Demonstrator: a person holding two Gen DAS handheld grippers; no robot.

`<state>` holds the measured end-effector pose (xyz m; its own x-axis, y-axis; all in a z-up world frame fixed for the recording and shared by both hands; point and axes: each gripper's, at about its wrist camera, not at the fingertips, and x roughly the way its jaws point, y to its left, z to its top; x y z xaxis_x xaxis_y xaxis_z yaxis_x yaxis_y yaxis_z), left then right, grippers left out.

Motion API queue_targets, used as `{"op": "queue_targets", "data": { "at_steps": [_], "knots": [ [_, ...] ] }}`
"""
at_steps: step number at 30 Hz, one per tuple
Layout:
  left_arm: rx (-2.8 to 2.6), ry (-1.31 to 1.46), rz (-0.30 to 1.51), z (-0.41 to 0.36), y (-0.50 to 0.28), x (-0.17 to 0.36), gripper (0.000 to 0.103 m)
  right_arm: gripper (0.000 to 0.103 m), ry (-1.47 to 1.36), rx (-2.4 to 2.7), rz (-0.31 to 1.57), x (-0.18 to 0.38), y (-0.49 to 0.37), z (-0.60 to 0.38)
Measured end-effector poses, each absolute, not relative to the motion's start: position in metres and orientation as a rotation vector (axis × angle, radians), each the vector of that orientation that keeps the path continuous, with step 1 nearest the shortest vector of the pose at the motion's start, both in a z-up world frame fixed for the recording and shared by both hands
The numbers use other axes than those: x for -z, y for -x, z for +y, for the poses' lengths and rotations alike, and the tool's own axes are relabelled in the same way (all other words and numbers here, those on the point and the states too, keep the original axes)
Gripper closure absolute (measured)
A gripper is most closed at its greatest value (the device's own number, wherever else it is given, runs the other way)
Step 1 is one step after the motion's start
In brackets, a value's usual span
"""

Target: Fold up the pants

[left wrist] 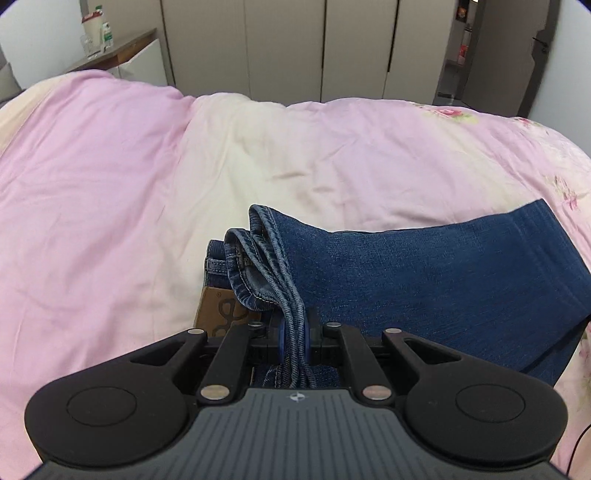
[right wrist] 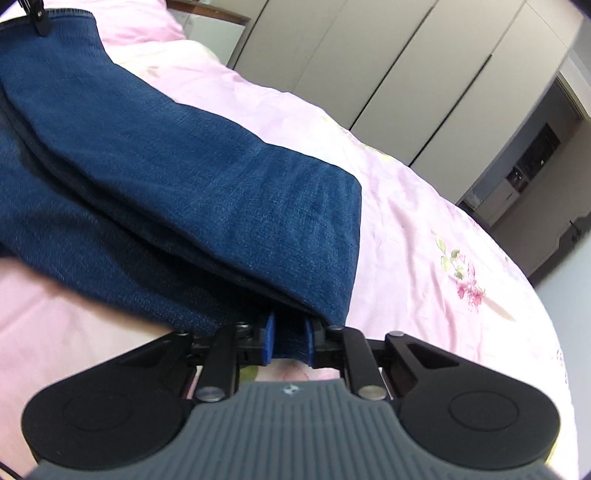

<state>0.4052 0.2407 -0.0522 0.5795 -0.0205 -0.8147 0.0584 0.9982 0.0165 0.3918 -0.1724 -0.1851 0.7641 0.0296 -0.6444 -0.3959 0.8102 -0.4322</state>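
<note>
Dark blue denim pants (left wrist: 424, 280) lie on a pink and cream bedspread (left wrist: 110, 184), folded lengthwise and doubled over. My left gripper (left wrist: 294, 338) is shut on the bunched leg hems (left wrist: 266, 258), which lie over the waistband with its brown leather patch (left wrist: 218, 310). In the right wrist view the pants (right wrist: 184, 177) stretch away to the upper left. My right gripper (right wrist: 290, 341) is shut on the folded edge of the pants, lifted slightly off the bedspread (right wrist: 424, 221). The other gripper's fingers (right wrist: 38, 14) show at the top left on the far end.
A wall of grey wardrobe doors (left wrist: 314, 48) stands beyond the bed. A bedside shelf with bottles (left wrist: 98, 31) is at the back left. An open doorway (left wrist: 461, 48) is at the back right. The bedspread extends left and far of the pants.
</note>
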Motion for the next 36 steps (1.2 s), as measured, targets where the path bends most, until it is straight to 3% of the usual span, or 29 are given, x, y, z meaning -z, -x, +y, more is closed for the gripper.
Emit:
{"op": "queue_targets", "data": {
  "at_steps": [7,14,15,16,17,19,21,23,25,29,31,36],
  "knots": [
    [0.089,-0.179,0.894,0.248,-0.401,0.009,0.093,0.094,0.599,-0.25,0.707,0.178,-0.394,-0.179],
    [0.039,-0.166,0.989,0.266,-0.427,0.079,0.093,0.093,0.605,-0.264,0.75,0.18,-0.392,-0.175],
    [0.032,-0.135,0.991,0.272,-0.427,0.087,0.09,0.093,0.612,-0.266,0.755,0.181,-0.391,-0.175],
    [0.023,-0.119,0.991,0.277,-0.426,0.094,0.079,0.093,0.619,-0.27,0.764,0.182,-0.393,-0.174],
    [0.011,-0.108,0.984,0.28,-0.425,0.098,0.076,0.093,0.624,-0.276,0.773,0.182,-0.394,-0.174],
    [-0.028,-0.067,0.951,0.288,-0.417,0.097,0.055,0.093,0.634,-0.291,0.793,0.179,-0.392,-0.177],
    [-0.056,-0.064,0.925,0.29,-0.408,0.089,0.048,0.093,0.636,-0.299,0.815,0.178,-0.392,-0.179],
    [-0.056,-0.078,0.915,0.291,-0.399,0.079,0.048,0.091,0.624,-0.302,0.845,0.175,-0.39,-0.182],
    [-0.054,-0.07,0.906,0.291,-0.387,0.067,0.048,0.081,0.586,-0.297,0.875,0.169,-0.386,-0.191],
    [-0.036,-0.04,0.861,0.285,-0.362,0.048,0.051,0.081,0.494,-0.289,0.872,0.153,-0.38,-0.214],
    [-0.007,-0.025,0.85,0.278,-0.351,0.042,0.068,0.081,0.441,-0.286,0.856,0.142,-0.38,-0.221],
    [0.026,-0.083,0.847,0.256,-0.346,0.047,0.082,0.091,0.374,-0.276,0.789,0.119,-0.397,-0.218]
  ]
}}
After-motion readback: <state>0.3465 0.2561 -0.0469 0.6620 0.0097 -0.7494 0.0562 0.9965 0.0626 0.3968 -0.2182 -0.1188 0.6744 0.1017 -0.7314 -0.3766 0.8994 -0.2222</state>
